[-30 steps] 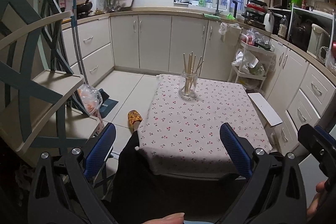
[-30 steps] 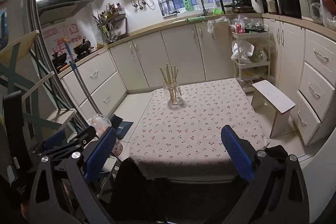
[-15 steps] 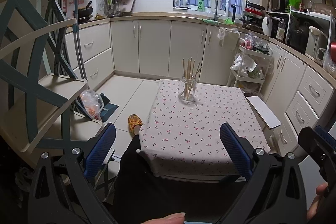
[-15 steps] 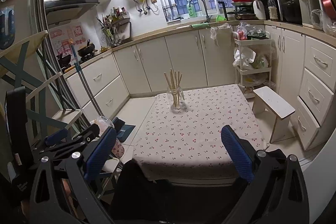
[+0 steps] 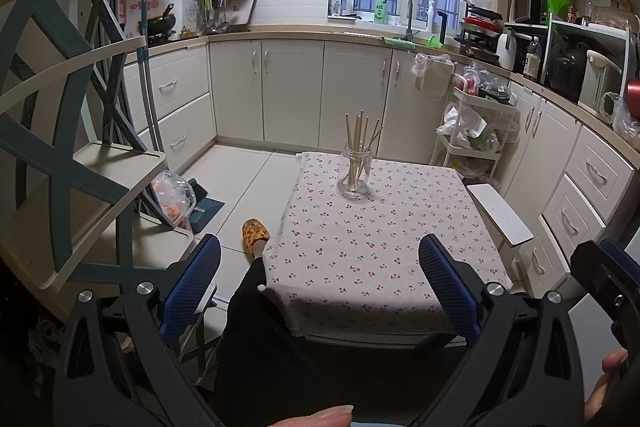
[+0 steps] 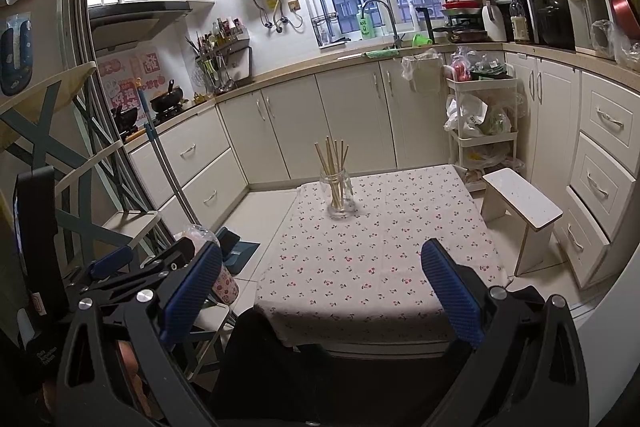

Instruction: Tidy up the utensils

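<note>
Both grippers hang in the air at the near end of the table, well back from anything on it. The left gripper (image 5: 320, 279), black-framed with ribbed blue pads, has its fingers spread wide with nothing between them but open air and tablecloth below. The right gripper (image 6: 322, 281) is the same story: blue pads far apart, gripping nothing. In the left wrist view the right gripper's black frame pokes in at the lower right edge, beside a bit of the person's hand (image 5: 604, 387).

Out on the small square table with the white cherry-print cloth (image 5: 380, 247) stands a clear glass jar (image 5: 354, 174), upright, toward the far end and a little left of centre. Inside it is a bundle of pale wooden chopsticks (image 5: 360, 135), standing on end and fanning out above the rim (I count roughly half a dozen, but they overlap too much to be sure). The rest of the cloth is bare.

Just off the table's right side sits a low white wooden stool (image 6: 520, 203), and past it a white tiered cart stuffed with plastic bags (image 6: 480, 119) against the cream cabinets. On the left, a teal-and-cream folding shelf unit (image 5: 80, 167) fills the edge of the view. Down by the table's near left corner, a foot in a yellow patterned slipper (image 5: 255, 231) rests on the tiled floor.
</note>
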A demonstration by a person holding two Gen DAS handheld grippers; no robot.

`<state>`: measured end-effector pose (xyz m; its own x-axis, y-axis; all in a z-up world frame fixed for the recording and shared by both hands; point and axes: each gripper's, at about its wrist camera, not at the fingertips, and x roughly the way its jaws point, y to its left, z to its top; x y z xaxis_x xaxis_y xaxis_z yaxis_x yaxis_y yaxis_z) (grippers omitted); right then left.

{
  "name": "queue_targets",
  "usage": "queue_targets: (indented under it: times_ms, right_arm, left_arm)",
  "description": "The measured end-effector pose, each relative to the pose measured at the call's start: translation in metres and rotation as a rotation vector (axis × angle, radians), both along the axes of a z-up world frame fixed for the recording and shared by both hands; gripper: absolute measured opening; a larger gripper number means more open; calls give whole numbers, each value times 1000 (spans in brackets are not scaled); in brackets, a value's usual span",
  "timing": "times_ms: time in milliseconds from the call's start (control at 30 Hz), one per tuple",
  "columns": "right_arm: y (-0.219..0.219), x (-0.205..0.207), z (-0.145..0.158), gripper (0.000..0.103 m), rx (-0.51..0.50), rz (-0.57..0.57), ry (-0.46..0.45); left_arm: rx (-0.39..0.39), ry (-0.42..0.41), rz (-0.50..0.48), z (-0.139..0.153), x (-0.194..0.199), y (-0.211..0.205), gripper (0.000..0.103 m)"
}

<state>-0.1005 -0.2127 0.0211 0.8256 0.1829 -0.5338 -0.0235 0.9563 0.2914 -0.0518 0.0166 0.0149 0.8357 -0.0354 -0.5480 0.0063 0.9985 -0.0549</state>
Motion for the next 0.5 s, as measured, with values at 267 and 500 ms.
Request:
queue_targets:
  times_ms: [267,500]
  right_arm:
    - [1,0,0,96,-1,0,-1]
    - [1,0,0,96,0,-1,-2]
  left_arm:
    - [-4,-1,-3,0,-1,0,95]
    - [-4,-2,-4,0,-1,-1,95]
